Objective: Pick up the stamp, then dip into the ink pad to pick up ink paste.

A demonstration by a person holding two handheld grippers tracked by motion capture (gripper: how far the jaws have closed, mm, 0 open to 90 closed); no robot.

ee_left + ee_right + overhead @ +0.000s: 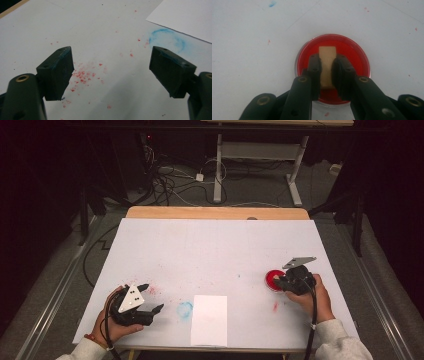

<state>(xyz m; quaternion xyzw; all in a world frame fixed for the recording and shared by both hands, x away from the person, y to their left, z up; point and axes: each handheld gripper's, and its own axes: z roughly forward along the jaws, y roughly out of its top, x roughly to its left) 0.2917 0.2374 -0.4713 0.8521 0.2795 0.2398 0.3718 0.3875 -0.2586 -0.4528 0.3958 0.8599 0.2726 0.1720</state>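
Looking along the right gripper (pixel 327 72), its own view resolves what the high view cannot: the two black jaws are clamped on a small tan rectangular block (pixel 327 65), apparently wood, held by its long sides with its far end standing clear beyond the jaw tips. The block sits over a shallow round dish filled with red paint (pixel 352 57), rimmed in clear or pale material; whether the block's underside touches the paint cannot be told. In the high view the same dish (pixel 273 279) reads as a small red disc at the right of the white table cover (pixel 215 245), just left of the right gripper (pixel 286 281), and the block is too small to make out there. The left gripper view shows the left gripper (pixel 110 72) with jaws spread wide and nothing between them, pads faintly smeared blue, above a scatter of red paint specks (pixel 83 75); a smudged blue ring stain (pixel 167 40) and the corner of a white paper sheet (pixel 185 17) lie beyond. In the high view the left gripper (pixel 151 297) rests at the near left, the paper sheet (pixel 209 320) at near centre, with the blue ring (pixel 184 309) just beside its left edge.
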